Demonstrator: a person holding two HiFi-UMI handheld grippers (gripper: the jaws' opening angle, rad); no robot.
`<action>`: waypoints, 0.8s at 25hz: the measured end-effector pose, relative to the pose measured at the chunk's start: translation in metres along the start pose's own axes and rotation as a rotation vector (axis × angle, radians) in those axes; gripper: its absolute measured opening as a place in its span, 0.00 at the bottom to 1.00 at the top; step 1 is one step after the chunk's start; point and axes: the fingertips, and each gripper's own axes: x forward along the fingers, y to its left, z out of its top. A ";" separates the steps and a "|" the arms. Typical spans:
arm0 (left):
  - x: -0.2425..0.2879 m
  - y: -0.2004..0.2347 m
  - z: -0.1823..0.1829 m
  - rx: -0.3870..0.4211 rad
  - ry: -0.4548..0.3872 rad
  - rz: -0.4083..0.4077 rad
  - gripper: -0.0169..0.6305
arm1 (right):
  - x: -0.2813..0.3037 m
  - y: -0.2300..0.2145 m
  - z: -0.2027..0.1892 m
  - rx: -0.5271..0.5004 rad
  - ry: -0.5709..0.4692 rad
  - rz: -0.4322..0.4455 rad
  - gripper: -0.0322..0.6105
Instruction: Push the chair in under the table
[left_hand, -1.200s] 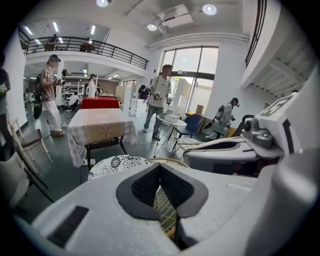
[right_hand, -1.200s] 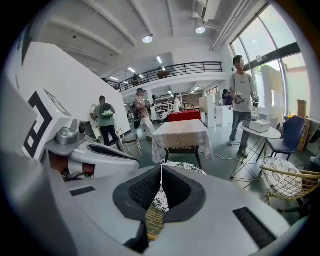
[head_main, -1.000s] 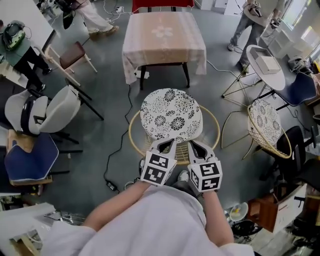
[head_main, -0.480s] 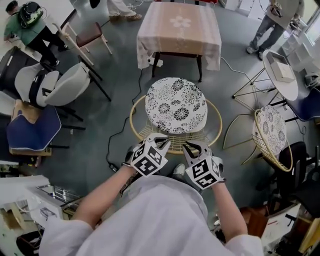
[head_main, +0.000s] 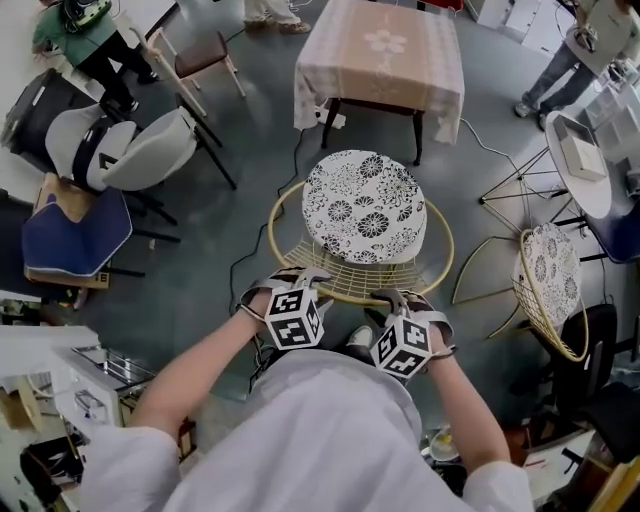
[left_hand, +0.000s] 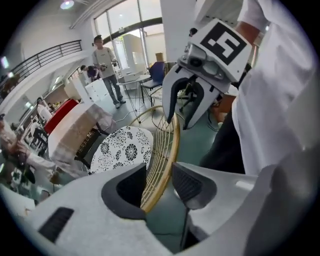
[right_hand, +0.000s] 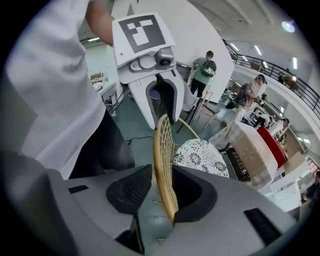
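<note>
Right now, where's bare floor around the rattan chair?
Grey floor left of the floral-cushioned round rattan chair, up to the grey shell chair, is mostly bare. A narrow strip lies between rattan chair and pink-draped table. Crowded right: second rattan chair, white side table.

The round, floral-cushioned rattan chair (head_main: 365, 207) stands upright near the cloth-covered table (head_main: 385, 55), not under it.

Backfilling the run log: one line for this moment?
chair: short of table, not pushed in | left claw: just opened, back rim between pads, unclamped | right claw: open, astride rim
</note>
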 end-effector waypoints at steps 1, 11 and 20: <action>0.002 -0.001 -0.003 0.031 0.016 -0.005 0.26 | 0.003 0.002 -0.002 -0.028 0.013 0.007 0.22; 0.013 -0.011 -0.028 0.266 0.210 -0.080 0.26 | 0.028 0.010 -0.013 -0.185 0.100 0.040 0.21; 0.038 -0.004 -0.029 0.328 0.249 0.015 0.12 | 0.031 0.002 -0.017 -0.195 0.116 -0.001 0.13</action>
